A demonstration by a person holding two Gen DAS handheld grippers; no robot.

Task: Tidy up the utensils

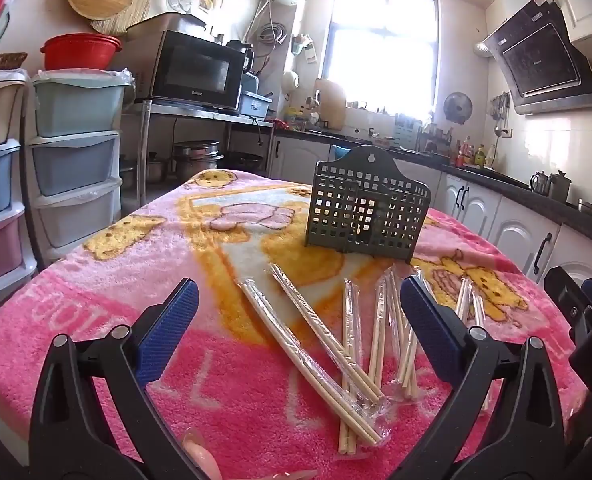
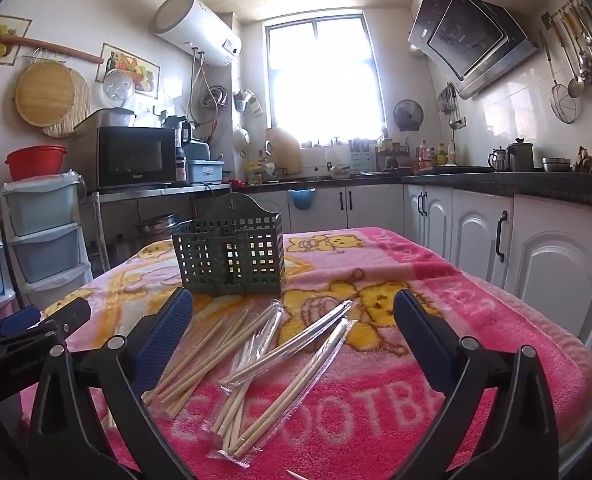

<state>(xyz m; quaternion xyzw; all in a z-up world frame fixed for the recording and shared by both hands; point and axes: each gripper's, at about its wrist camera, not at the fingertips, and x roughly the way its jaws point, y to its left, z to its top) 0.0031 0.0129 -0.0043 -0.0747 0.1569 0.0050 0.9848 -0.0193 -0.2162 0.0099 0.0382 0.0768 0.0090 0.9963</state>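
Several pairs of wooden chopsticks in clear wrappers [image 1: 336, 344] lie scattered on a pink cartoon blanket [image 1: 115, 300] covering the table. They also show in the right wrist view [image 2: 271, 356]. A dark green perforated utensil holder [image 1: 366, 210] stands upright behind them, and shows in the right wrist view too [image 2: 231, 258]. My left gripper [image 1: 298, 312] is open and empty, above the near chopsticks. My right gripper [image 2: 293, 320] is open and empty, also above the pile. The right gripper's body shows at the right edge of the left view [image 1: 588, 320].
Plastic drawer units [image 1: 71, 152] stand left of the table, with a microwave [image 1: 195, 70] on a metal shelf behind. White cabinets under a dark counter [image 2: 496, 184] run along the right. The table's edges fall away left and right.
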